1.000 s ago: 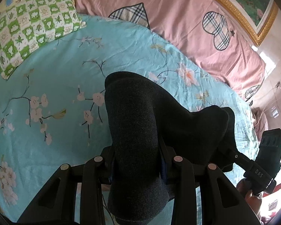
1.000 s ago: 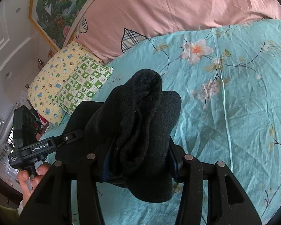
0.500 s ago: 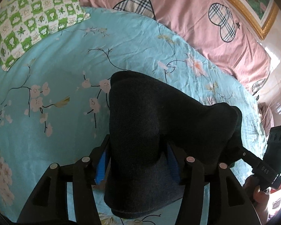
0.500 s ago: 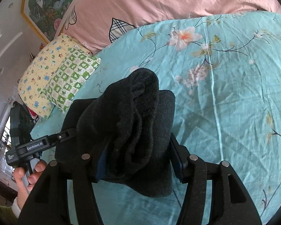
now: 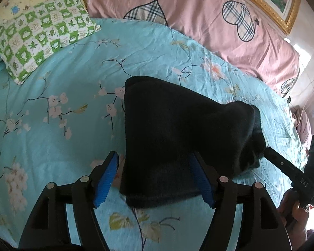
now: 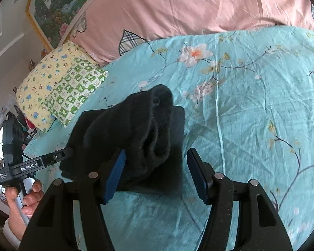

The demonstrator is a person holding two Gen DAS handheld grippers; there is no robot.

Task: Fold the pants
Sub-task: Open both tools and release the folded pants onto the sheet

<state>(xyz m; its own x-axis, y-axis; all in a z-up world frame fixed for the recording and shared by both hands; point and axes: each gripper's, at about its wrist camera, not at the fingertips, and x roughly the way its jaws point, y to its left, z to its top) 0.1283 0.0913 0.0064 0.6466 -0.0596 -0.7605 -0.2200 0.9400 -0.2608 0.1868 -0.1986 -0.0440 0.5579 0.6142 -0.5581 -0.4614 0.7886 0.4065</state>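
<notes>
The dark folded pants (image 5: 178, 125) lie in a thick bundle on the turquoise flowered sheet (image 5: 52, 108). My left gripper (image 5: 153, 155) straddles their near end, its jaws opening. The left blue pad (image 5: 106, 177) stands off the cloth and the right one sits against its edge. In the right wrist view the pants (image 6: 136, 129) bulge up in a rumpled hump. My right gripper (image 6: 157, 151) is also opening around them; the right pad (image 6: 196, 175) is apart from the cloth. Each view shows the other gripper in a hand (image 6: 25, 196) at the far side.
A green checked pillow (image 5: 41, 37) and a yellow one (image 6: 41, 87) lie at the head of the bed. A pink quilt with plaid hearts (image 5: 198, 21) runs along the back. A gold-framed painting (image 6: 52, 10) hangs on the wall behind.
Both pairs of jaws have spread from a grip on the pants to a wide stance. The bundle has sunk onto the sheet and spread flatter.
</notes>
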